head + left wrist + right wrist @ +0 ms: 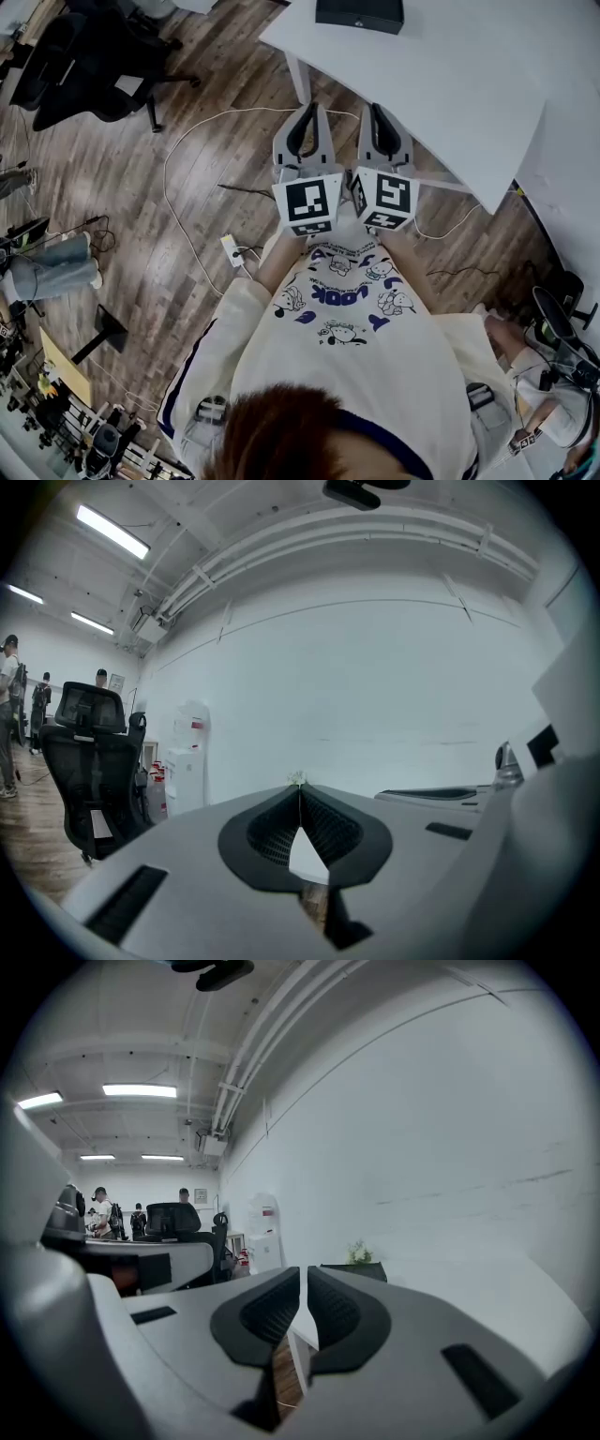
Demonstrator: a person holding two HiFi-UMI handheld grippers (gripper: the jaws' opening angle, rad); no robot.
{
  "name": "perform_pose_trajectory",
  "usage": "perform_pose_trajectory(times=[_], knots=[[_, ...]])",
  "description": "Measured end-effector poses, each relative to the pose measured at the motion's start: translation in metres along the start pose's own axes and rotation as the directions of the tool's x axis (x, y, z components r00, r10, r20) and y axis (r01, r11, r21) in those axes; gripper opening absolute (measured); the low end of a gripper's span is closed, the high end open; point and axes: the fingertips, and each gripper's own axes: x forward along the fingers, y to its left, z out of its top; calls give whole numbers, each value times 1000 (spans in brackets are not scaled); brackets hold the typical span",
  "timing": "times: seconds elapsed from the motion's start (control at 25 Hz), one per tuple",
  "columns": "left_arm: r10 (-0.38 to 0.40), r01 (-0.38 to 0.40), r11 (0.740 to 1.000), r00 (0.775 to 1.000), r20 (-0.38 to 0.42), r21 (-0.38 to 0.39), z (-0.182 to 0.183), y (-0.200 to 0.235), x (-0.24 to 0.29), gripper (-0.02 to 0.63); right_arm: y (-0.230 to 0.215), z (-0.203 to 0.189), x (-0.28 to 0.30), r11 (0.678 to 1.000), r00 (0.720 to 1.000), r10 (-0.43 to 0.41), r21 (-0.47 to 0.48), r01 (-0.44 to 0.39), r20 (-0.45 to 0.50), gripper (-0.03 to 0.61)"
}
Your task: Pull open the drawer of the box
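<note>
Holding left gripper (307, 112) and right gripper (378, 112) side by side near chest, both clenched shut, nothing btw the jaws. Seeing the box (359, 13) far back on white table (422, 84), well apart from both; drawer front not visible yet. Prob. approach step only. To do well: go closer, bring grippers level w/ drawer, unclench one before touching it, then pull straight, slowly.

Head camera looks steeply down on the left gripper (307, 107) and right gripper (376, 107) by the table's (441, 84) corner; both gripper cameras look level along their jaws, sharing the white wall (375, 667).
</note>
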Motion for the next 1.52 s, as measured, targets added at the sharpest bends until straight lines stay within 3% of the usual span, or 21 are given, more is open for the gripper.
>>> perform_pose_trajectory(times=[0.32, 0.72, 1.52], knots=[[-23, 23, 1000, 999, -22, -5, -7, 20, 18, 17, 9, -16, 20, 999, 998, -31, 25, 32, -63, 43], [-4, 3, 1000, 999, -44, -7, -10, 38, 59, 17, 0, -17, 68, 999, 996, -36, 23, 38, -75, 43], [2, -3, 1000, 995, -102, -9, -11, 57, 209, 17, -54, -14, 210, 998, 989, -24, 48, 31, -144, 43]])
